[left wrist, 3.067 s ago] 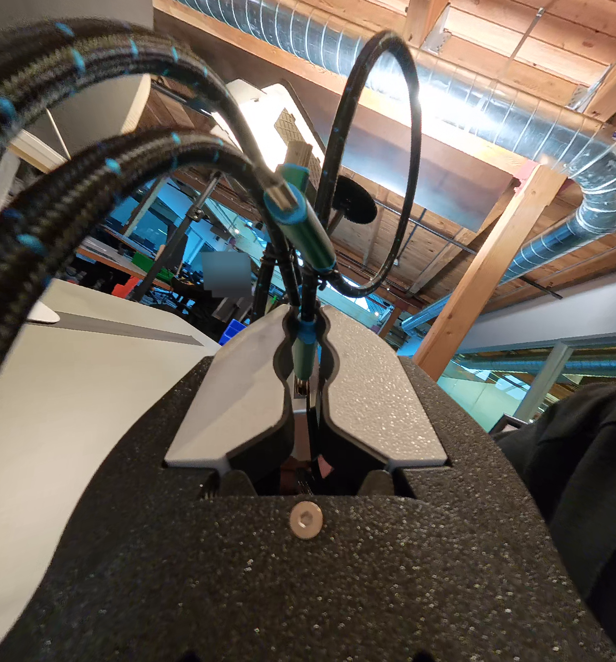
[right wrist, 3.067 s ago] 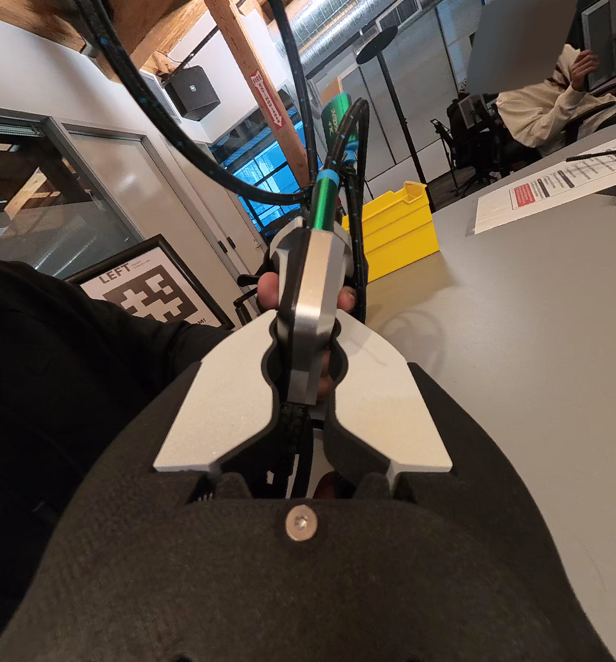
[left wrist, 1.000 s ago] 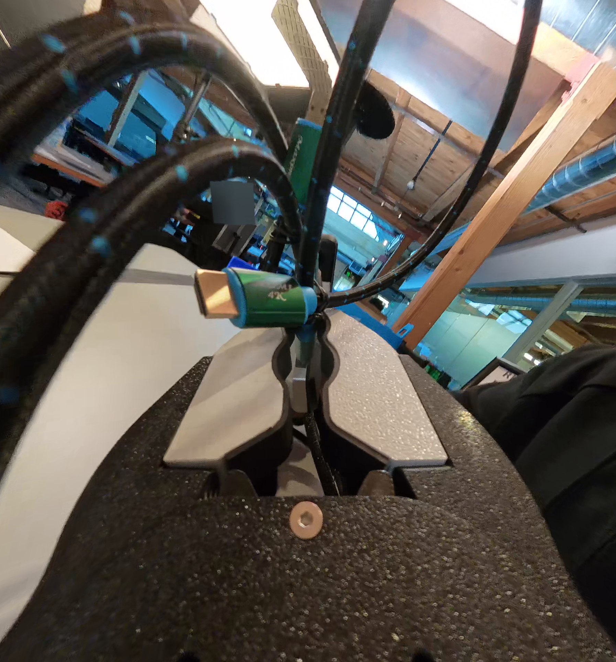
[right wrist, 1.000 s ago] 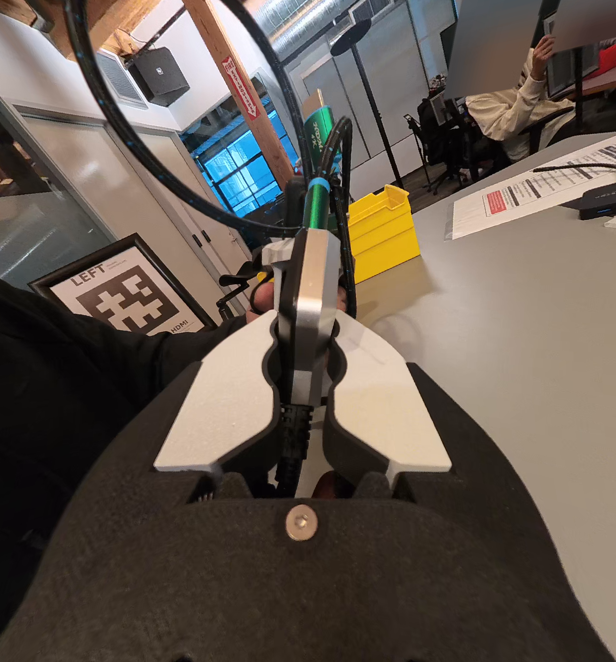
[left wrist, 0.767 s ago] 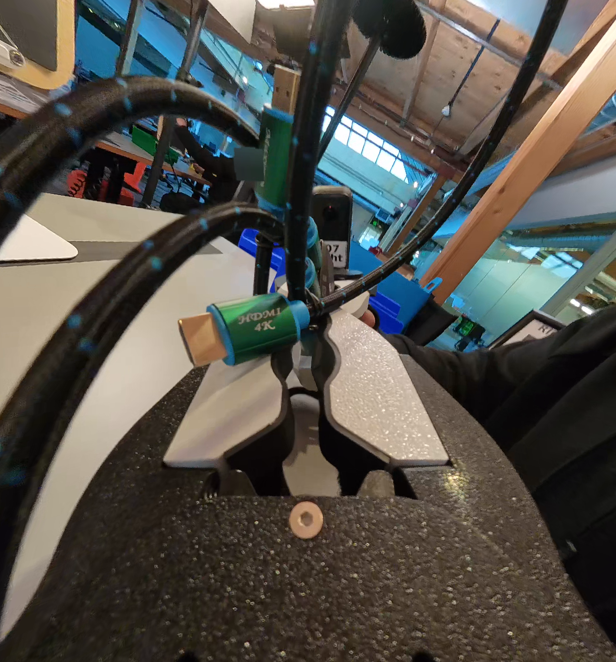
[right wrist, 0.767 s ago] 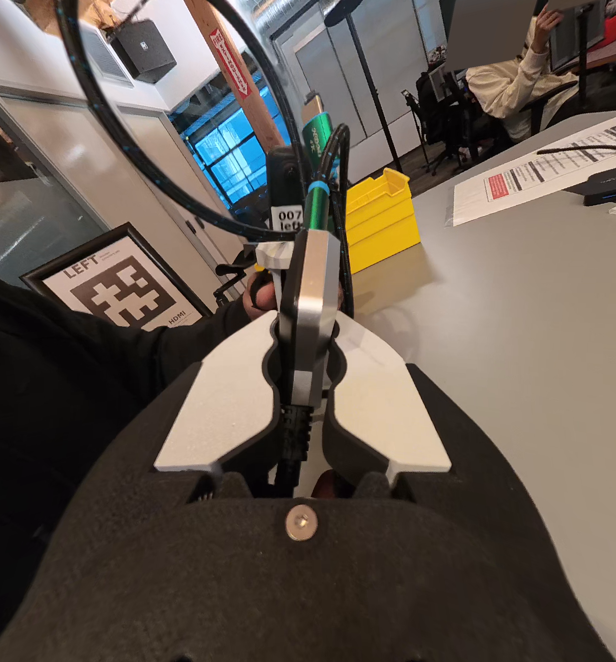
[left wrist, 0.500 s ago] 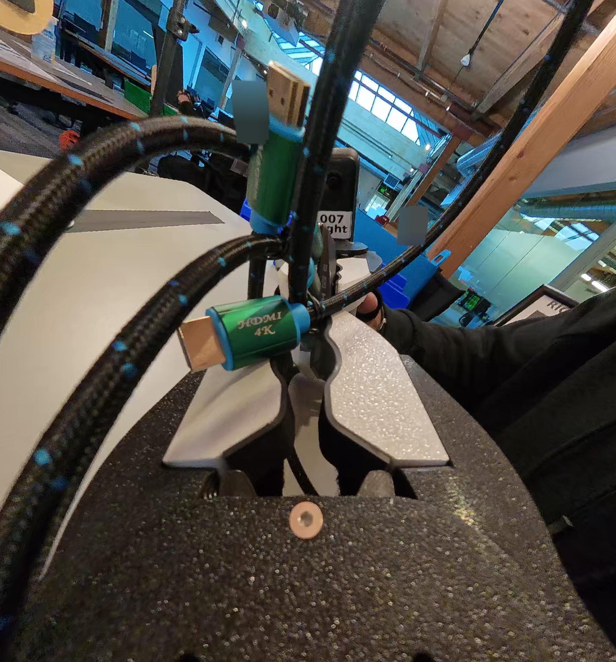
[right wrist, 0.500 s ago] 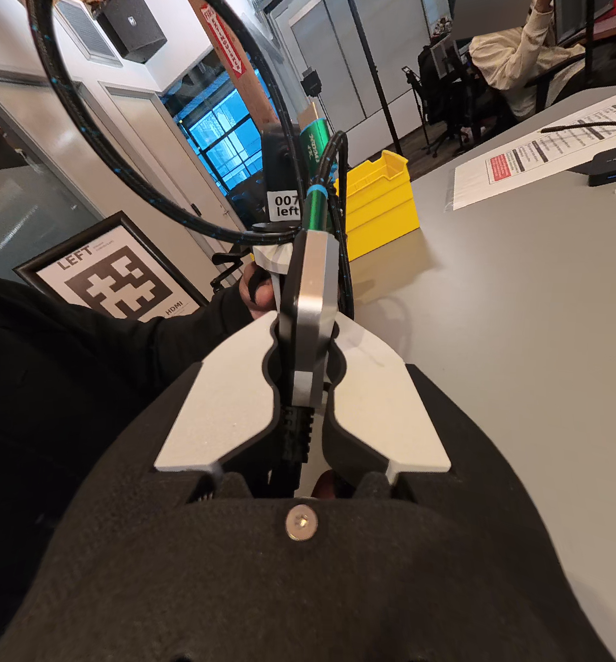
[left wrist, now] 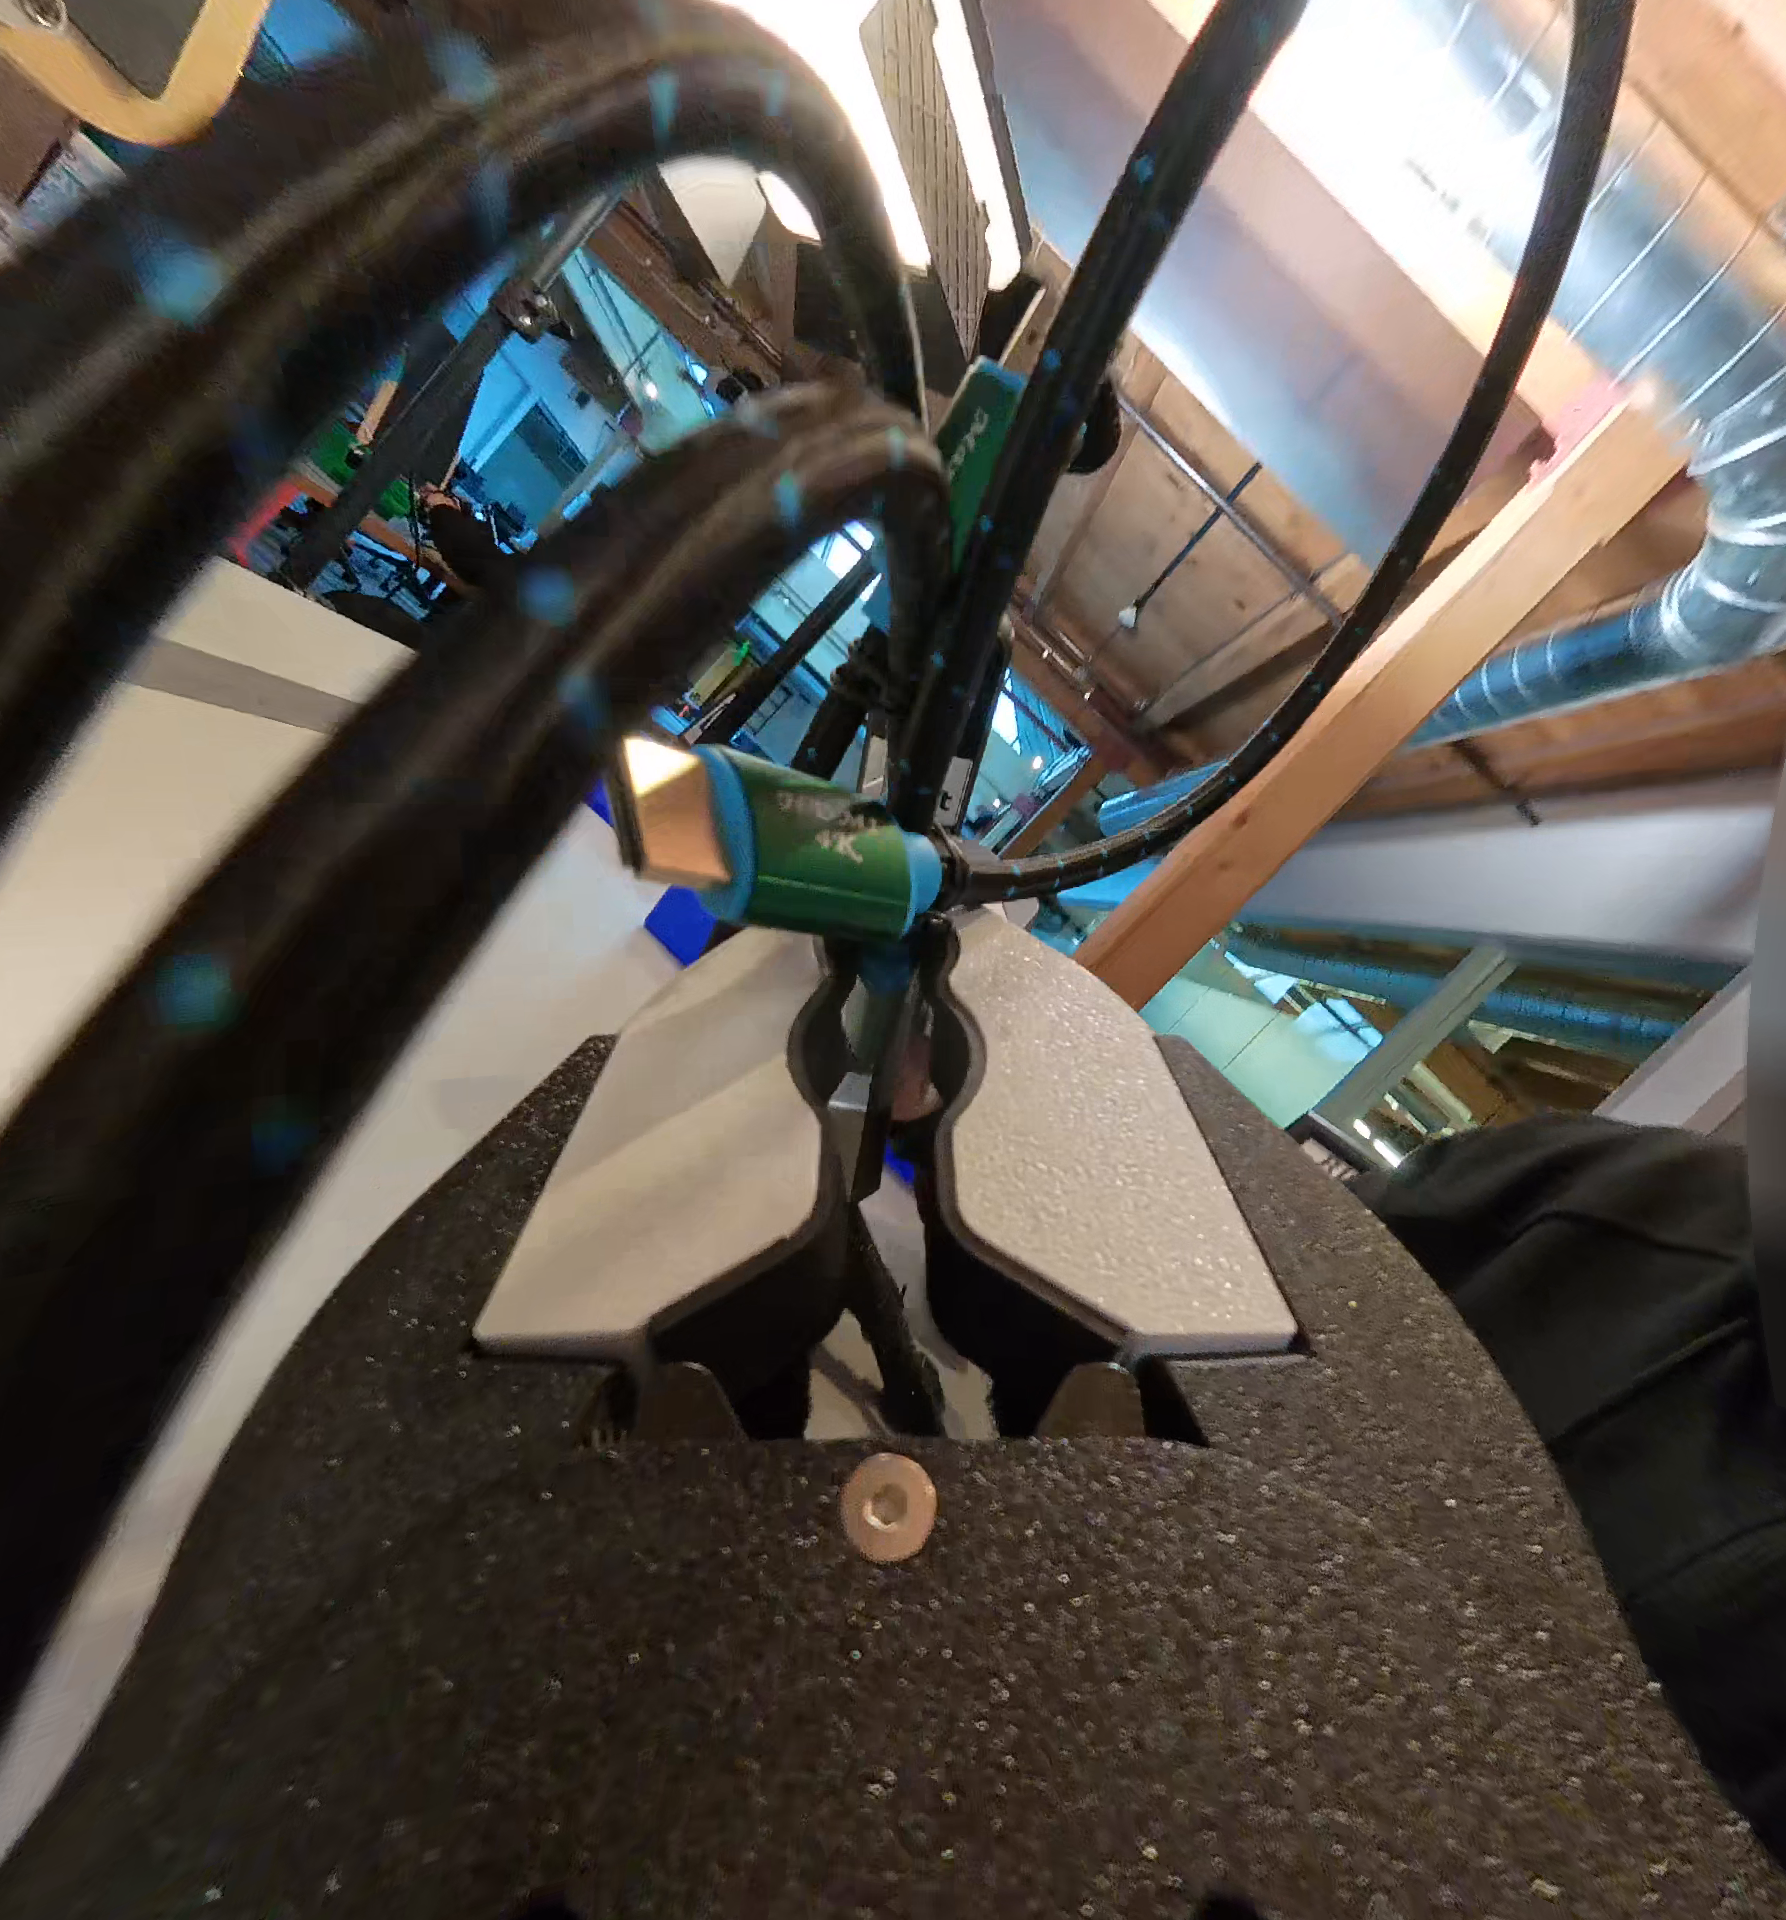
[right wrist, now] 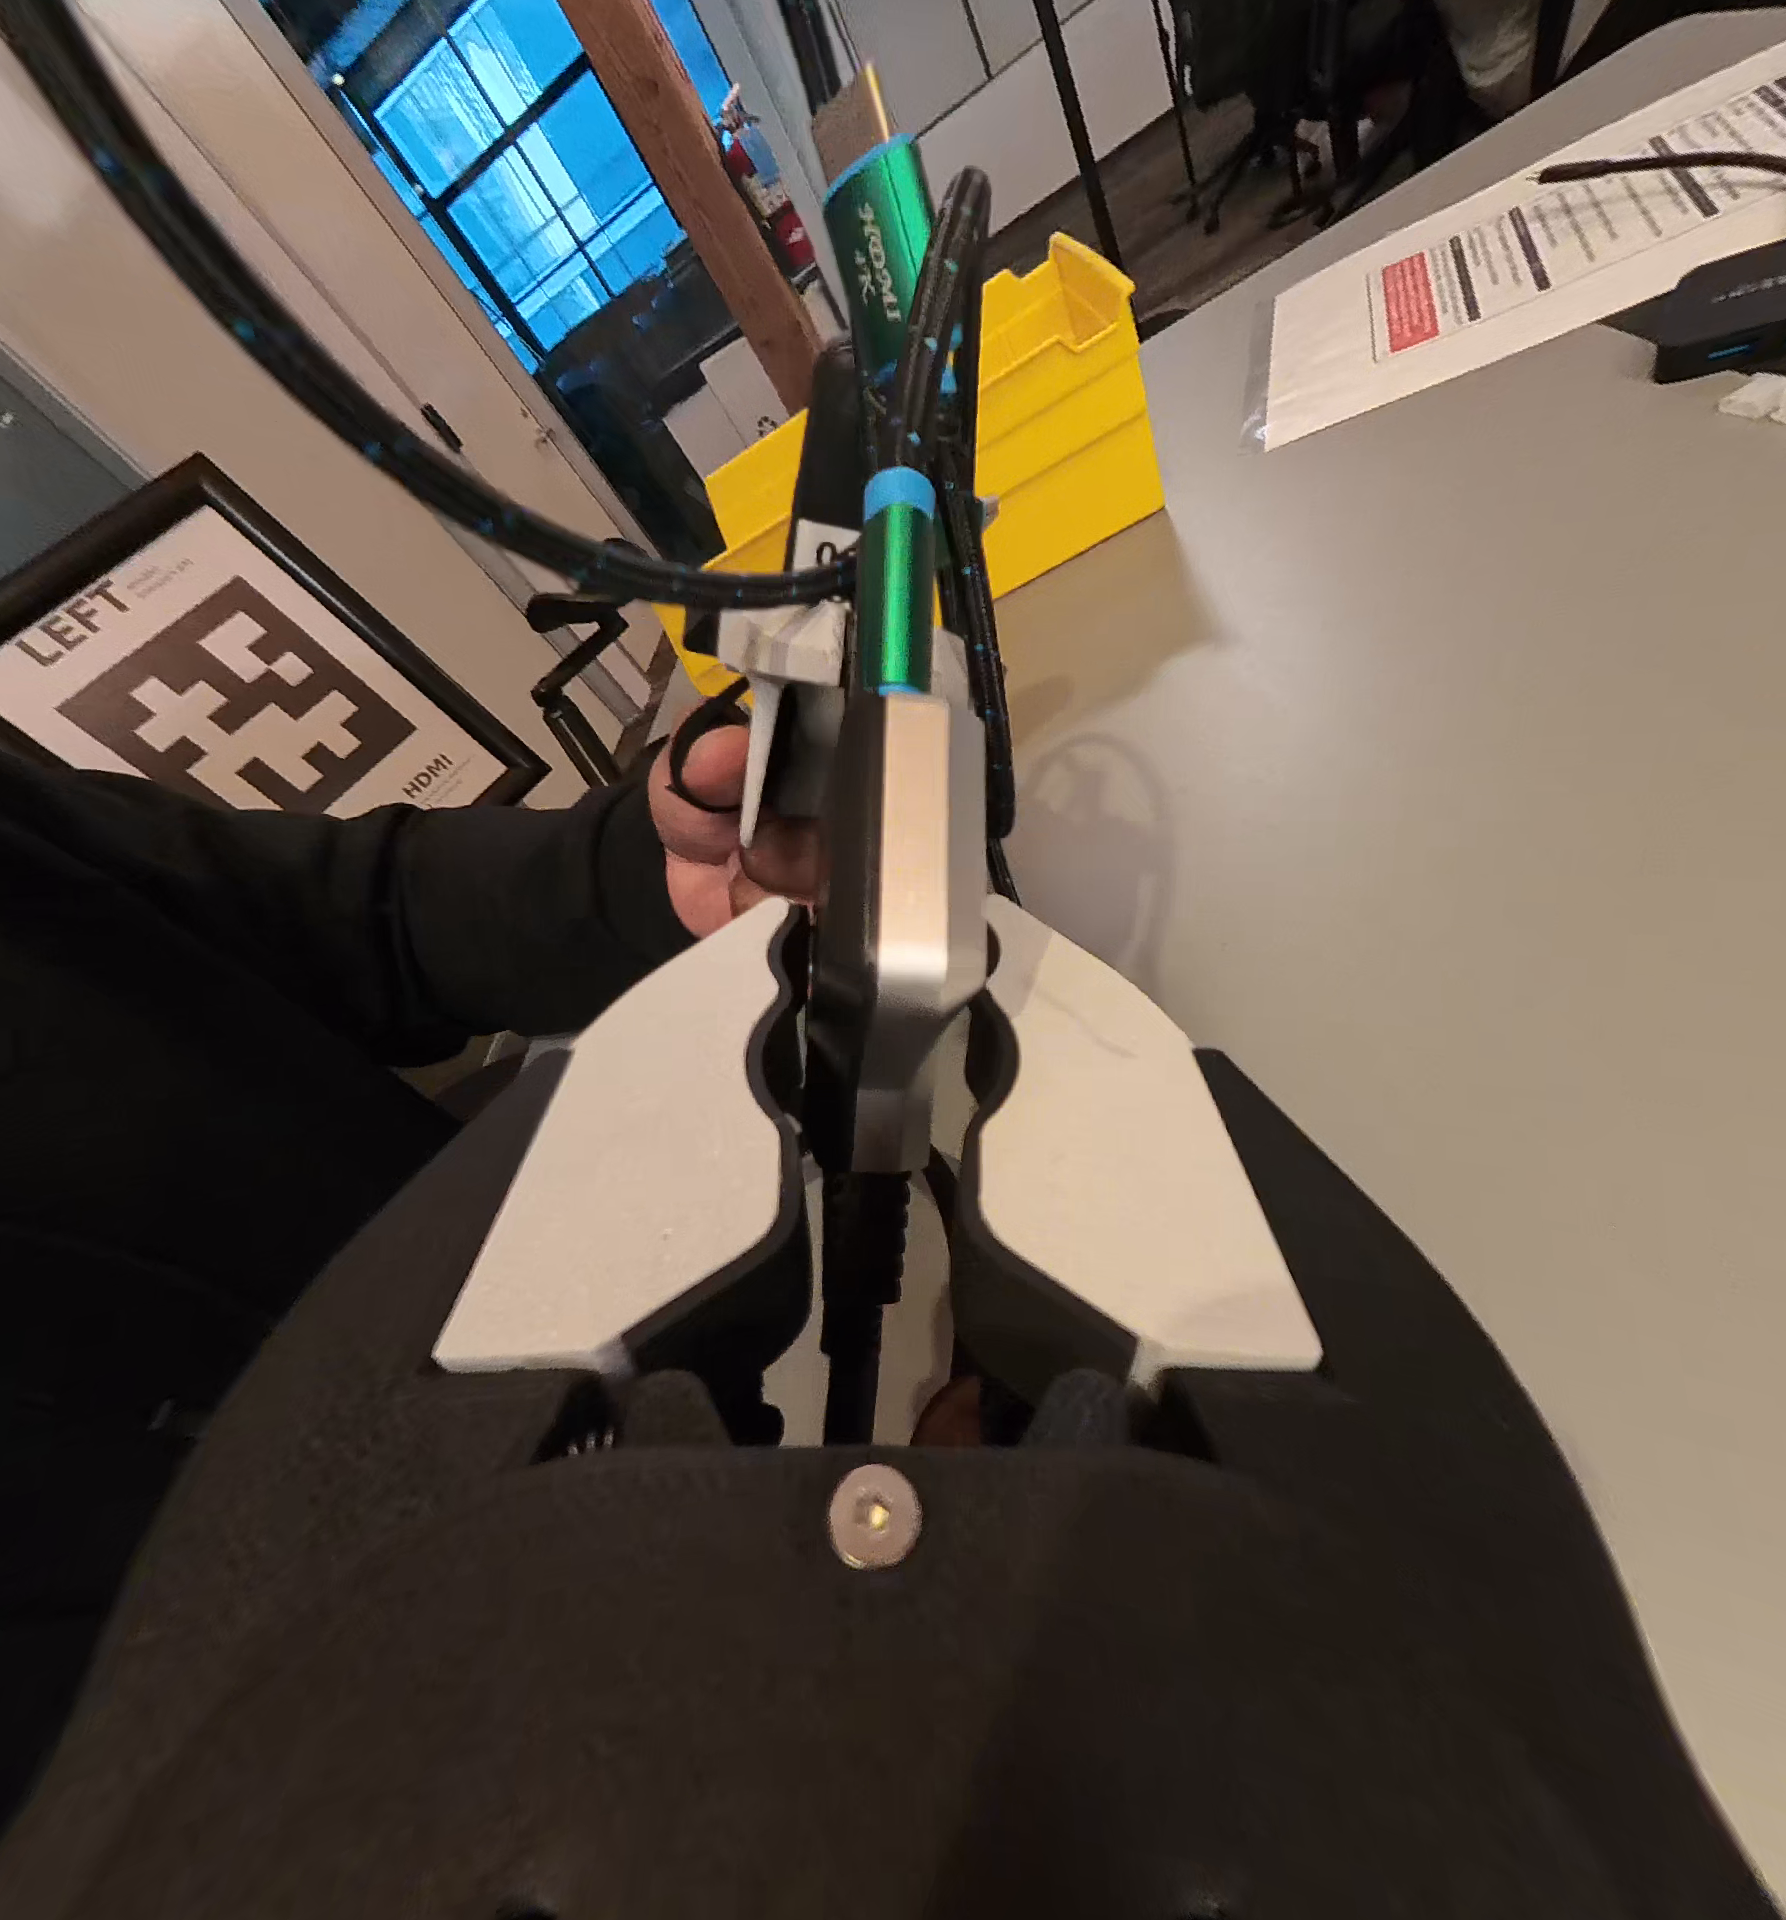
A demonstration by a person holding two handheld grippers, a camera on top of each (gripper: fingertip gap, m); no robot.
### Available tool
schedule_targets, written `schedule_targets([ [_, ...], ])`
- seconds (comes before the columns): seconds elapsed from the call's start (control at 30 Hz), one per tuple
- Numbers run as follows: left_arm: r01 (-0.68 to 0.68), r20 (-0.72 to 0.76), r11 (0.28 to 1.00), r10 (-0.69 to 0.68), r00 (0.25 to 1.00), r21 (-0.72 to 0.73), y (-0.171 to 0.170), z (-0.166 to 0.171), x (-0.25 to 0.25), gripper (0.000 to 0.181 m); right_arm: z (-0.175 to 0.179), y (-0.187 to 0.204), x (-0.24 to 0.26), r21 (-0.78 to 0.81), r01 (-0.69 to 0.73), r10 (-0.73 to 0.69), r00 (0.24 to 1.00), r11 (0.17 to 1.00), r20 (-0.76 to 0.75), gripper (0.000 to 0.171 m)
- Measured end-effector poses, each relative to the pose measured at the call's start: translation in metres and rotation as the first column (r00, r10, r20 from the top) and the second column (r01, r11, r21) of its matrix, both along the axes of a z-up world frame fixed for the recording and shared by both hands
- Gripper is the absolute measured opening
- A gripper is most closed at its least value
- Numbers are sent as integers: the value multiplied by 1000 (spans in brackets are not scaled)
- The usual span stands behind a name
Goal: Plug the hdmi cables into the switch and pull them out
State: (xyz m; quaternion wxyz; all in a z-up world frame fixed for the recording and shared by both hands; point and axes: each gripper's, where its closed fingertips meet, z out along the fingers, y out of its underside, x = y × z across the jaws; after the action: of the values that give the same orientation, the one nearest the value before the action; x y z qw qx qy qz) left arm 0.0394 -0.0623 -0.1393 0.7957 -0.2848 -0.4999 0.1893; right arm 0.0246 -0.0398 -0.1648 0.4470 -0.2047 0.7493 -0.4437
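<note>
In the left wrist view we find a loose green-shelled HDMI plug with gold tip (left wrist: 764, 847) lying crosswise just above the left gripper (left wrist: 884, 997), long axis near horizontal, tip pointing left. That gripper is clamped on a black braided cable (left wrist: 894, 1340). In the right wrist view the right gripper (right wrist: 884, 997) grips the flat silver metal switch (right wrist: 894, 883) edge-on above the grey table (right wrist: 1491, 935), long axis pointing away, with a second green plug (right wrist: 897, 597) seated at its far end.

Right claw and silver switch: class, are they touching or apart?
Touching. The right wrist view shows the right claw shut on the silver switch, both fingers pressing its sides with no gap.
</note>
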Motion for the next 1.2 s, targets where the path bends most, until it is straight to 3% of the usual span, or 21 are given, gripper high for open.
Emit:
schedule_targets([
  [0.13, 0, -77, 999, 4, 997, 51, -5, 17, 10, 12, -17, -2, -5, 65, 34, -29, 996, 997, -81, 31],
  [0.2, -42, 2, 998, 43, 999, -53, -6, 10, 8, 11, -24, -2, -4, 80, 34, -29, 997, 996, -65, 23],
  [0.3, -52, 52, 995, 57, 997, -86, -8, 3, 6, 11, -31, -5, -3, 91, 47, -40, 997, 995, -72, 21],
  [0.43, -59, 102, 990, 73, 992, -132, -8, -9, 0, 11, -22, -8, -9, 48, 64, -63, 998, 997, -24, 21],
  [0.6, -108, 141, 964, 145, 979, -241, -8, -19, -6, 11, 2, -5, -22, -37, 55, -49, 988, 998, 143, 20],
  [0.83, -72, 129, 960, 110, 986, -271, 2, -21, -10, 11, -1, -6, -18, -55, 65, -59, 993, 996, 98, 20],
  [1.2, -127, 92, 943, 162, 982, -307, 0, -17, -9, 12, 11, -7, -21, -93, 90, -74, 984, 992, 165, 20],
])
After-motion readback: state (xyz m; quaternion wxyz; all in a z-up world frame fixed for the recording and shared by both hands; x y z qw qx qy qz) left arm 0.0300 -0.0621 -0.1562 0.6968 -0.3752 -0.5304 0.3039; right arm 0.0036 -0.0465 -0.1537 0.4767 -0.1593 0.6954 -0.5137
